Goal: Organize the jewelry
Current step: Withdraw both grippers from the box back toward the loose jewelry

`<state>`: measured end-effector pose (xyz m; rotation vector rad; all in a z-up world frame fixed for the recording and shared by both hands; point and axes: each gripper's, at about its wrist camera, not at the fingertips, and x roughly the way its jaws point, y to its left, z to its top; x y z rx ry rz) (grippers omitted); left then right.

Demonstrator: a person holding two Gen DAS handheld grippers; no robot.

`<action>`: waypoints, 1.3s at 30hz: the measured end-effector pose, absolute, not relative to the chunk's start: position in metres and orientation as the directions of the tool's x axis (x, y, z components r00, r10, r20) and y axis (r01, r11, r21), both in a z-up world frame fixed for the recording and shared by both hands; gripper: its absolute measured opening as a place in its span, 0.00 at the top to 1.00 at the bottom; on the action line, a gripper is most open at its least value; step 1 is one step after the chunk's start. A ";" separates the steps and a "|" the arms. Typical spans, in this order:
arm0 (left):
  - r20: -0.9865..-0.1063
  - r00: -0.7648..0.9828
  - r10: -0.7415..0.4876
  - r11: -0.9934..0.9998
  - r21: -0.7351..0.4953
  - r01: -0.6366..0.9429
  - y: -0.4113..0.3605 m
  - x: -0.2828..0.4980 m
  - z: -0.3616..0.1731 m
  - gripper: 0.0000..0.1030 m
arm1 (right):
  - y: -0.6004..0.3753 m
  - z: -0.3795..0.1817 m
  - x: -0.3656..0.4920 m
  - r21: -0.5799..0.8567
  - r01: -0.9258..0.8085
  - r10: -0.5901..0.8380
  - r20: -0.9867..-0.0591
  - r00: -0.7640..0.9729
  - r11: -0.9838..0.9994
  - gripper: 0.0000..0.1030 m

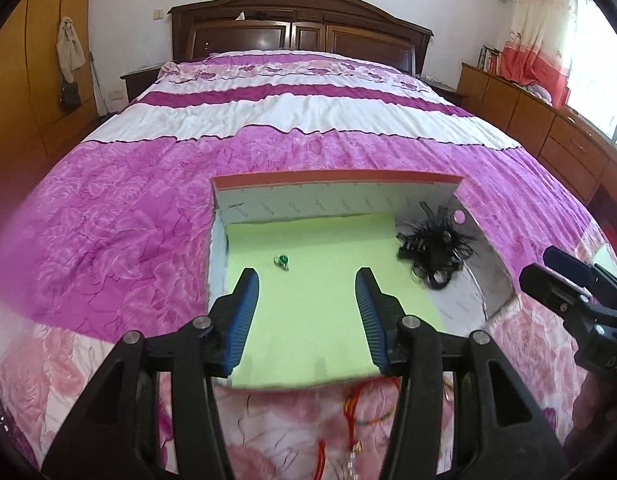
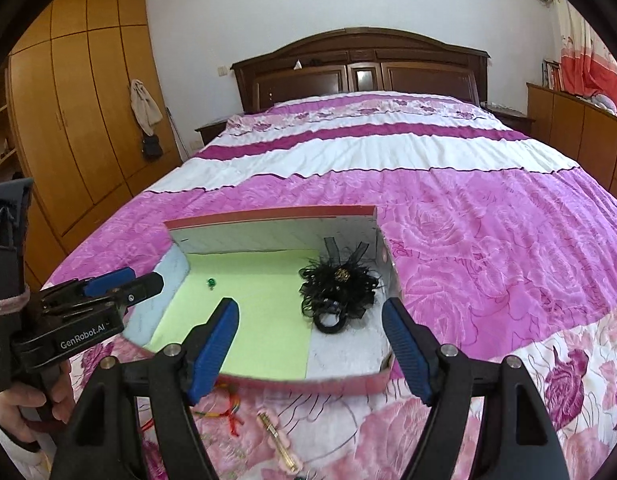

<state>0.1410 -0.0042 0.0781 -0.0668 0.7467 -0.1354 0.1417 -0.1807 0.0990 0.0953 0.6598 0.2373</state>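
Left wrist view: the left gripper (image 1: 306,280) hangs over the shallow open cardboard box with a pale green liner (image 1: 308,320) that sits on the pink-and-white floral bedspread (image 1: 148,208). Its blue-padded jaws are spread apart with nothing between them. A tiny green-stoned ring (image 1: 282,261) lies on the liner toward the box's left side, just past the left pad. The black feathery hair accessory (image 1: 434,250) sits in the box's right far corner. Outside the box's near edge, a red-and-multicoloured cord bracelet (image 1: 372,408) lies on the bedspread, partly hidden behind the gripper frame. The right gripper (image 1: 564,280) pokes in beside the box's right wall.

Right wrist view: the right gripper (image 2: 310,318) is also gaping wide and empty above the box's near half. The black accessory shows between its pads. Below the box's near edge, the cord bracelet and a thin gold bar clip (image 2: 276,436) rest on the bedspread. A hand (image 2: 24,412) holds the left gripper at the box's left wall.
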 end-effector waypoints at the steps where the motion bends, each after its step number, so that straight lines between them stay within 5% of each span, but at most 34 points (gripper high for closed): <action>1: -0.672 0.725 -0.153 0.988 -0.111 0.106 -0.004 0.136 0.079 0.59 | -0.181 0.100 0.136 0.161 -0.188 0.247 -0.589 0.769 0.969 0.26; 34: -0.815 0.557 -0.162 0.982 -0.079 0.171 -0.036 0.108 0.009 0.57 | -0.192 0.028 0.085 0.179 -0.157 0.238 -0.717 0.655 0.971 0.26; 37: -0.825 0.545 -0.150 0.981 -0.057 0.185 -0.040 0.110 0.001 0.60 | -0.192 0.023 0.085 0.183 -0.157 0.241 -0.724 0.646 0.971 0.26; 39: -0.830 0.538 -0.152 0.979 -0.052 0.195 -0.042 0.112 -0.003 0.72 | -0.192 0.021 0.085 0.185 -0.157 0.243 -0.727 0.642 0.970 0.26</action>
